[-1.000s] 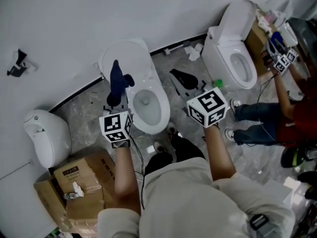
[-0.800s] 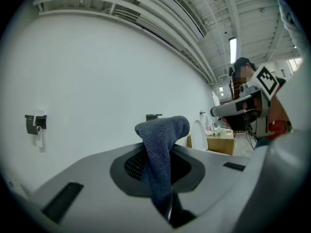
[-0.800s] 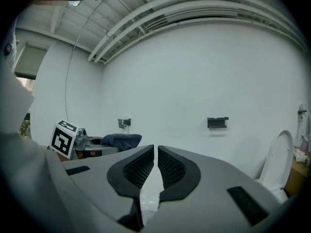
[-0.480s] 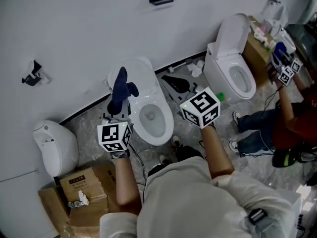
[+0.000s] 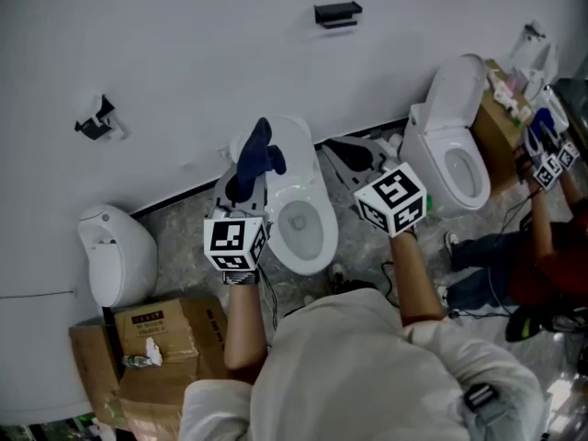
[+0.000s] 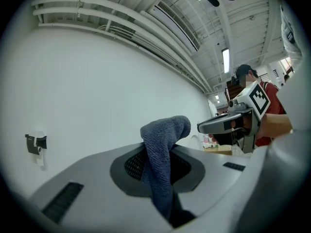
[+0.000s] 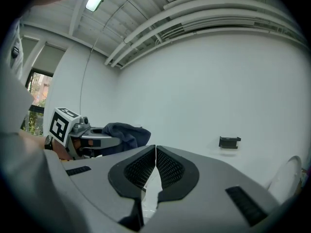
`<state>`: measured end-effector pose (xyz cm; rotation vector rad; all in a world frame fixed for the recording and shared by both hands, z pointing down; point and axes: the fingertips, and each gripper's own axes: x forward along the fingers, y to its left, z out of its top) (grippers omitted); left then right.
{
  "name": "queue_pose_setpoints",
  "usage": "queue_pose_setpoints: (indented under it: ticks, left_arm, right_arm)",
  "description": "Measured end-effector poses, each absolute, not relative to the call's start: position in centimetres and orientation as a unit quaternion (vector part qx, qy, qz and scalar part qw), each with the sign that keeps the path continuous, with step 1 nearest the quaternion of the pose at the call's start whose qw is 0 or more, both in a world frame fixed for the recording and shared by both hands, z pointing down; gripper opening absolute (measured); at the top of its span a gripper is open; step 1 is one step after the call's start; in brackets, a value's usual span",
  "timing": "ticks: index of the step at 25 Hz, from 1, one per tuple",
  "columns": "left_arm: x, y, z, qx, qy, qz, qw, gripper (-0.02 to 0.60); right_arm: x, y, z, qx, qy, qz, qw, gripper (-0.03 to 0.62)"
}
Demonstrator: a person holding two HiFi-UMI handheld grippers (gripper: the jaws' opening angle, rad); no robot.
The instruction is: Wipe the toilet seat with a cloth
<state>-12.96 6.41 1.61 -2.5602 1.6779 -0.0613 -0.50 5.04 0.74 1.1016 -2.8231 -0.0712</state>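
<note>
A white toilet (image 5: 308,232) stands against the wall with its lid (image 5: 296,141) raised. My left gripper (image 5: 241,191) is at the bowl's left side, shut on a dark blue cloth (image 5: 256,159) that sticks up past the fingertips in front of the lid. In the left gripper view the cloth (image 6: 163,144) stands up from between the pads of the left gripper (image 6: 158,166). My right gripper (image 5: 344,152) hovers to the right of the bowl. In the right gripper view the right gripper (image 7: 155,152) is shut, pads together and nothing between them.
A second toilet (image 5: 459,159) stands further right, with another person (image 5: 542,255) beside it holding grippers (image 5: 551,165). Cardboard boxes (image 5: 156,338) sit at lower left, next to a white rounded fixture (image 5: 115,251). Black wall fittings (image 5: 337,12) hang above.
The head view has swung, so the toilet now sits further right and lower. The left gripper with the cloth has risen toward the raised lid. The right gripper keeps its place beside the bowl.
</note>
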Motion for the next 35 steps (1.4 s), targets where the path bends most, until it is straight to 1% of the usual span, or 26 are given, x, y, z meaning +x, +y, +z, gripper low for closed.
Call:
queue_pose_setpoints:
  ticks: [3, 15, 23, 35]
  left_arm:
    - [-13.3, 6.9, 0.9, -0.833, 0.551, -0.01, 0.044, 0.041]
    - [-15.2, 6.8, -0.2, -0.83, 0.557, -0.004, 0.044, 0.043]
    - [-14.7, 6.2, -0.7, -0.833, 0.552, -0.001, 0.045, 0.042]
    - [-13.6, 6.1, -3.1, -0.837, 0.544, 0.015, 0.066, 0.042]
  right_arm:
    - [-0.5, 4.8, 0.3, 0.364, -0.93, -0.022, 0.05, 0.029]
    - [-1.3, 4.0, 0.1, 0.376, -0.924, -0.024, 0.066, 0.028]
    - [-1.1, 3.7, 0.0, 0.373, -0.925, -0.031, 0.064, 0.028]
    - [-1.0, 3.6, -1.4, 0.36, -0.93, -0.047, 0.054, 0.028]
